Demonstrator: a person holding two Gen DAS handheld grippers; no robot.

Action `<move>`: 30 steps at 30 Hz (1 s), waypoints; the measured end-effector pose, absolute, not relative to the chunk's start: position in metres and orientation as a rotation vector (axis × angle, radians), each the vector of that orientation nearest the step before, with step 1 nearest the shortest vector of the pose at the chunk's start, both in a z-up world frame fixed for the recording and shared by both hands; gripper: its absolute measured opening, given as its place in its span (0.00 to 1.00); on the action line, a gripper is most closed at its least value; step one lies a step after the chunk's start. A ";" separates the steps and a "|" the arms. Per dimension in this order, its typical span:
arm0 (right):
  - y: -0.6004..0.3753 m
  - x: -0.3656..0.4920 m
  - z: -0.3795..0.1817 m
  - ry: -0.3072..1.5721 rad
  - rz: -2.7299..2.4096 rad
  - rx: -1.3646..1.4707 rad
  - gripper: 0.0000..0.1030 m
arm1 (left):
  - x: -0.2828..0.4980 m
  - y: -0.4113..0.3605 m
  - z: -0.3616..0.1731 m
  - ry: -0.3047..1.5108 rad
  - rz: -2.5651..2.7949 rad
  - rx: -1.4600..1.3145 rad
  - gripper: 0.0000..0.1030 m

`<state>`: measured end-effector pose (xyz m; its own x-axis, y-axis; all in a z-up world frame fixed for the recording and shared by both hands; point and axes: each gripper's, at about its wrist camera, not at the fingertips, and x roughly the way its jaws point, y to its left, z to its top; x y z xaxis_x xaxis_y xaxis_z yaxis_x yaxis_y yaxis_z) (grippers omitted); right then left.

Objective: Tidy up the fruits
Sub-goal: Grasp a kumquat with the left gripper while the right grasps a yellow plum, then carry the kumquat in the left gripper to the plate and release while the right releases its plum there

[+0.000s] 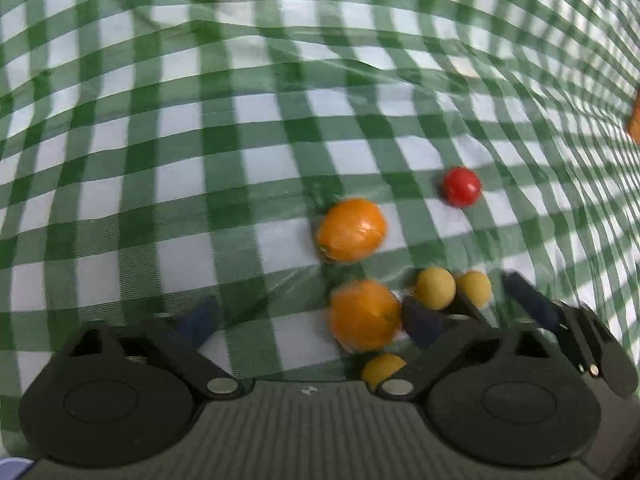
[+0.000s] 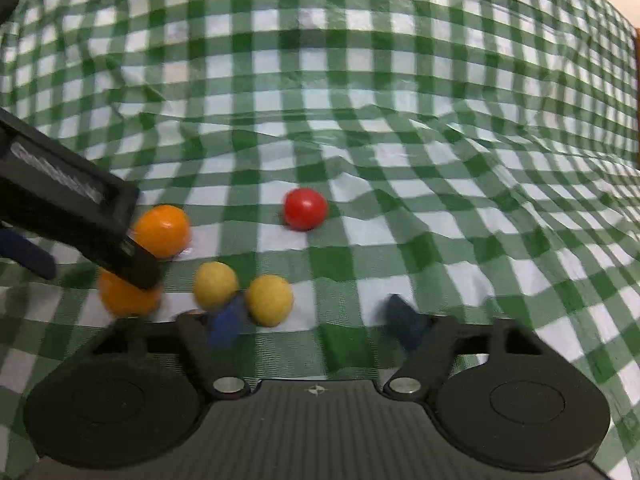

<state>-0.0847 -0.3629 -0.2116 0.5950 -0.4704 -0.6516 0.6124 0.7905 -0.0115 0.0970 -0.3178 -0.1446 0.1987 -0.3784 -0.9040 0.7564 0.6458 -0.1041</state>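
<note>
Fruits lie close together on a green-checked cloth. My left gripper (image 1: 308, 320) is open around the nearer orange (image 1: 364, 314), which sits against its right finger and well apart from the left one. A second orange (image 1: 352, 230) lies just beyond, and a red tomato (image 1: 462, 186) farther right. My right gripper (image 2: 316, 322) is open; one yellow fruit (image 2: 270, 300) rests inside by its left finger, another yellow fruit (image 2: 216, 284) just outside it. A third yellow fruit (image 1: 382, 368) peeks from under the left gripper's linkage. The left gripper's body (image 2: 68, 208) partly hides an orange (image 2: 128, 292).
The checked cloth (image 1: 200, 140) is wrinkled, with raised folds behind the fruits (image 2: 400, 120). An orange-brown object (image 1: 635, 120) shows at the far right edge. The two grippers stand side by side, almost touching, over the fruit cluster.
</note>
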 end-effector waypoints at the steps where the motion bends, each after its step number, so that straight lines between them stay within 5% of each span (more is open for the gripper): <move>1: -0.357 -0.084 -0.209 0.686 -0.610 0.204 0.33 | 0.095 -0.320 -0.146 1.114 -0.836 0.417 0.70; 2: -0.355 -0.084 -0.209 0.686 -0.600 0.190 0.25 | 0.092 -0.321 -0.144 1.091 -0.832 0.429 0.48; 3: -0.356 -0.083 -0.208 0.683 -0.611 0.192 0.25 | 0.090 -0.322 -0.142 1.078 -0.852 0.444 0.39; 14: -0.374 -0.114 -0.187 0.568 -0.761 0.260 0.25 | 0.063 -0.286 -0.100 0.963 -0.841 0.449 0.39; 30: -0.227 -0.251 -0.055 0.620 -0.500 0.317 0.25 | -0.070 -0.066 0.018 0.923 -0.707 0.459 0.39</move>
